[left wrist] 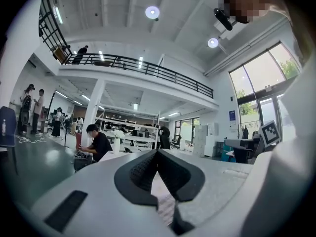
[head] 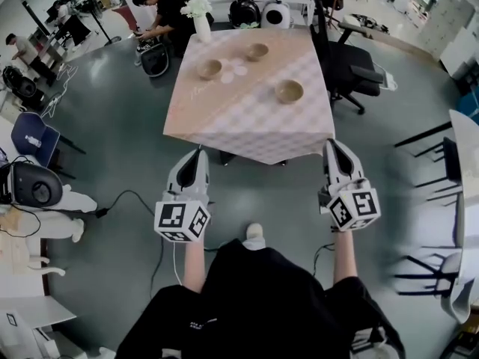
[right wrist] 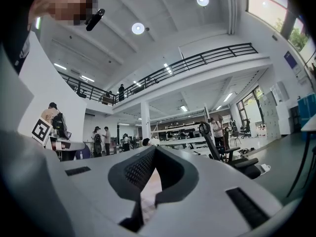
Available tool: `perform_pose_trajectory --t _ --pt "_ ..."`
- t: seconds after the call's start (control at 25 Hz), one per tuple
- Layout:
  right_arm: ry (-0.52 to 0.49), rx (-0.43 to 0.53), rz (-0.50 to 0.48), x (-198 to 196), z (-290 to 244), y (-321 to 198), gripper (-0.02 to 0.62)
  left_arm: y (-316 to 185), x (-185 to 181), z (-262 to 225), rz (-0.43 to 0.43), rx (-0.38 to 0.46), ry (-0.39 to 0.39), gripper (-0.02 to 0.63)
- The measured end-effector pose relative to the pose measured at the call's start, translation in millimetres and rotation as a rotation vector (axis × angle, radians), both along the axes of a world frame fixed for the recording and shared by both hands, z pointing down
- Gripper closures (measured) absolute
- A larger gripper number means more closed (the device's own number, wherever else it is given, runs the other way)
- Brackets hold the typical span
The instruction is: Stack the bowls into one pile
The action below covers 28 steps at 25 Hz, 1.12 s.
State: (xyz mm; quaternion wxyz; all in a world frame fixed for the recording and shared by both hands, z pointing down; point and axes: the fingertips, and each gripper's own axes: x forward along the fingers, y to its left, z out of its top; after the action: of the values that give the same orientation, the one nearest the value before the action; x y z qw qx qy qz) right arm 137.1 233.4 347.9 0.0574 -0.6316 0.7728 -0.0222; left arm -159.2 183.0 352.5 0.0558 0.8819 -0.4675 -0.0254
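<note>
Three tan bowls stand apart on a table [head: 247, 126] with a pink-and-white checked cloth: one at the left [head: 209, 69], one at the back [head: 257, 51], one at the right [head: 289, 91]. Both grippers are held level in front of the table's near edge, short of the bowls. My left gripper [head: 199, 151] [left wrist: 158, 152] is shut with nothing in it. My right gripper [head: 331, 143] [right wrist: 154, 149] is shut and empty too. In the two gripper views only a strip of the checked cloth shows between the pads; the bowls are hidden.
A white vase with flowers [head: 200, 21] stands at the table's back left corner. A black office chair [head: 352, 66] sits close to the table's right side. A person [head: 161, 10] crouches behind the table. A cable [head: 127, 197] runs over the floor at the left.
</note>
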Motion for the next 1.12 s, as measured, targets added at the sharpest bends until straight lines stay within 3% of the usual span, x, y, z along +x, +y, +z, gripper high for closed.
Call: perform_pose_trajectory --t 0.4,1.12 --pt "-0.005 -0.006 0.004 -3 9 -70 0.603 -78 9 16 0.037 -0.027 0.005 0.609" --pt "-0.071 -0.13 0.015 30 57 -191 0.603 -172 57 65 0.082 -0.163 0.001 0.609"
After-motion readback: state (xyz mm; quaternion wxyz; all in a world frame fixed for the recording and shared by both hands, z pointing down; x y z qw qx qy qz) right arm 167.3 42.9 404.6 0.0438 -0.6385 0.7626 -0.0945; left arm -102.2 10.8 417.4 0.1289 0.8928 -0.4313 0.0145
